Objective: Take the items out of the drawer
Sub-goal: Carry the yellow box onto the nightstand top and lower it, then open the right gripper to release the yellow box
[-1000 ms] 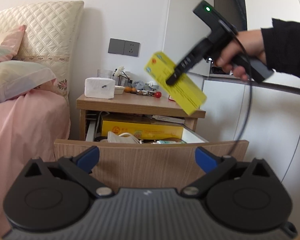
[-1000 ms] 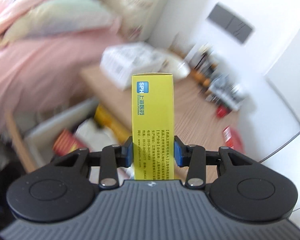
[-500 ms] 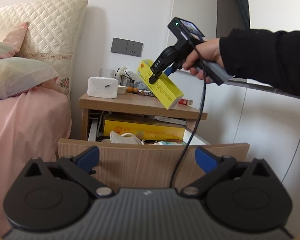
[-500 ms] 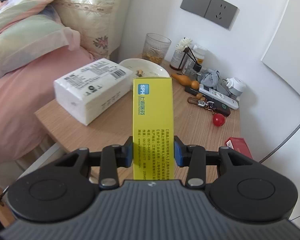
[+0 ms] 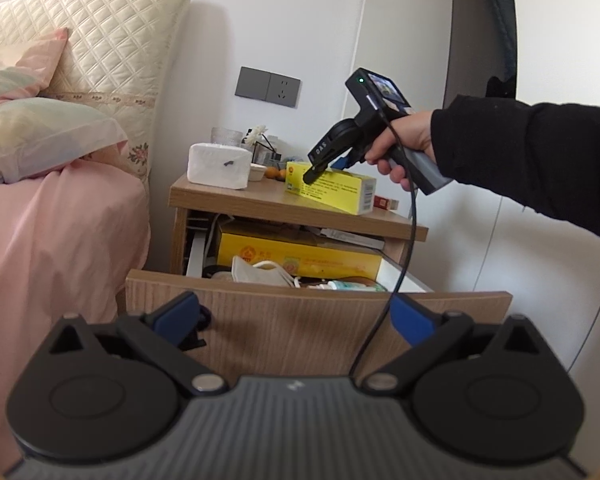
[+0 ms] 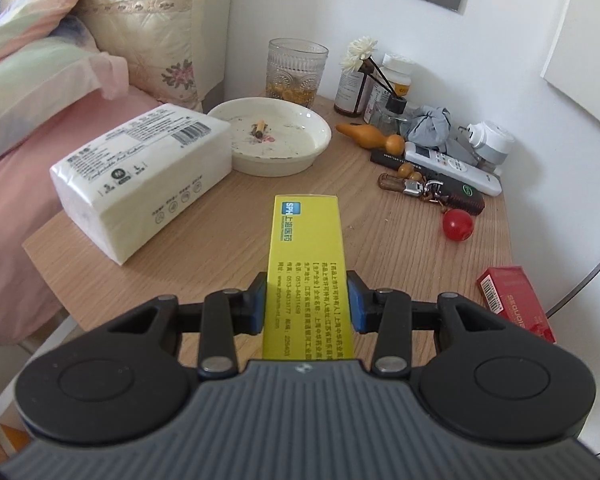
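Now lowered onto nightstand top (image 6: 228, 248), yellow box (image 6: 308, 256) clamped in right gripper (image 6: 308, 300), release next; left gripper (image 5: 296, 316) spread, empty.

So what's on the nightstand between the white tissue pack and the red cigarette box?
In the right wrist view, only the yellow cardboard box in the right gripper lies between the white tissue pack and red cigarette box; the rest is bare wood.

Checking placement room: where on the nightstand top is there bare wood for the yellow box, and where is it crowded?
Bare wood runs down the middle of the nightstand, between the tissue pack and the red ball, under the yellow box in the right gripper. The back right, around the remote, is crowded. A red pack sits front right.
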A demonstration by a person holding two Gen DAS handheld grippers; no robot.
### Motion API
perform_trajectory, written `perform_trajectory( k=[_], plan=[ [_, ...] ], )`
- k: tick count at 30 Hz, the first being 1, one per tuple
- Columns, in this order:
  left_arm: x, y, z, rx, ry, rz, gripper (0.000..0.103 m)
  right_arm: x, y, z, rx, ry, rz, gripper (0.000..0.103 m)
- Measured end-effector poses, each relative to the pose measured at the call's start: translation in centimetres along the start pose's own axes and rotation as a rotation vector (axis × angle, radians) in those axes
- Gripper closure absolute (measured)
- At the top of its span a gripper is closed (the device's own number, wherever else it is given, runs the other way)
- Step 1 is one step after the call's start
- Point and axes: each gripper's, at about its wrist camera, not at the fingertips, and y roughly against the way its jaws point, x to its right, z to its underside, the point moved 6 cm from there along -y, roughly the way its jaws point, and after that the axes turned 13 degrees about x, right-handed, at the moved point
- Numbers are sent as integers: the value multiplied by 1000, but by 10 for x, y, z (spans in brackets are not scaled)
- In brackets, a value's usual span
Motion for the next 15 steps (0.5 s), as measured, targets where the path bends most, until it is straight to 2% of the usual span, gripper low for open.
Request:
perform_trajectory(
  k=[4,5,6,7,9,12,15],
  plan=[
    [2,0,0,1,-15,-2,0,3,0,2,4,-27,-28,58],
    [2,0,0,1,-19,-3,0,4,0,3,1,-35,-30,55],
    [2,0,0,2,-23,-4,0,5,0,4,-3,-45,-29,45],
    [3,0,0,2,-27,-4,0,6,1,4,-1,-51,-22,30],
    [4,0,0,2,-34,-6,0,7,7,1,28,-52,-10,16],
    [5,0,0,3,-46,-7,0,8,22,-5,67,-63,-9,11],
    [6,-1,1,4,-52,-12,0,9,40,-10,86,-65,5,10]
  ],
)
